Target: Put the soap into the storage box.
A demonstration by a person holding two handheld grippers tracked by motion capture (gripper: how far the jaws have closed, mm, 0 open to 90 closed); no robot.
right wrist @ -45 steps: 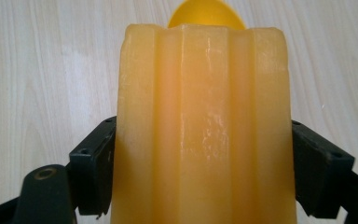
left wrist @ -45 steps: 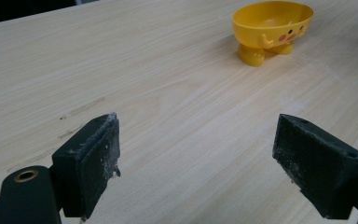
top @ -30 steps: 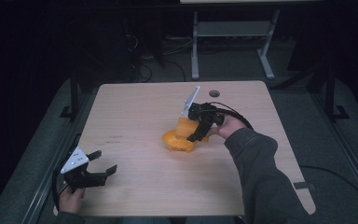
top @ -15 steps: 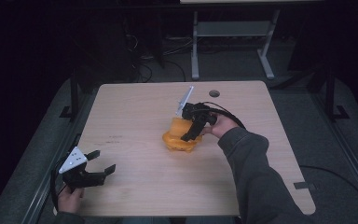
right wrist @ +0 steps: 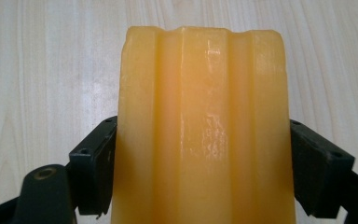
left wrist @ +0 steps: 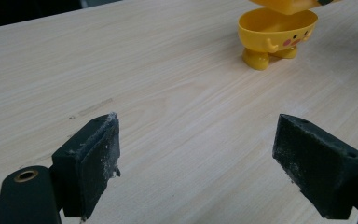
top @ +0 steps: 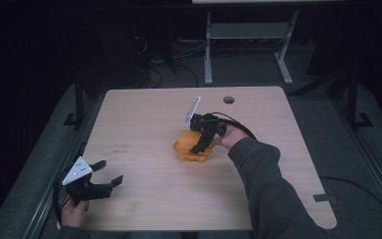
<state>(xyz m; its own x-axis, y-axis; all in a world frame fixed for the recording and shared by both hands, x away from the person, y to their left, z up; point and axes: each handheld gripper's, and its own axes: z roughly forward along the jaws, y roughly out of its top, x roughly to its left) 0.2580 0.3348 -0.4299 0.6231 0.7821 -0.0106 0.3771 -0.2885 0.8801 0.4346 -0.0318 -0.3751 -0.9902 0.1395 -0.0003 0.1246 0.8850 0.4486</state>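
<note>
Since earlier: right claw [top: 202,145] tilted lower, clamping yellow lid [right wrist: 204,126] above duck-faced bowl [left wrist: 276,35]. Left claw [top: 102,174] idle, spread wide, empty; lid seating apparently remaining.

Pale wood table [top: 144,119] — yellow footed bowl [left wrist: 272,35] stands there.

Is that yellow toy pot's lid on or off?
Off: the right gripper holds the lid just above the open yellow pot.

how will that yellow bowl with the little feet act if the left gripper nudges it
The yellow bowl looks like hollow plastic, so probably light and stiff. Standing on two small feet, it may tip or skid across the smooth table.
</note>
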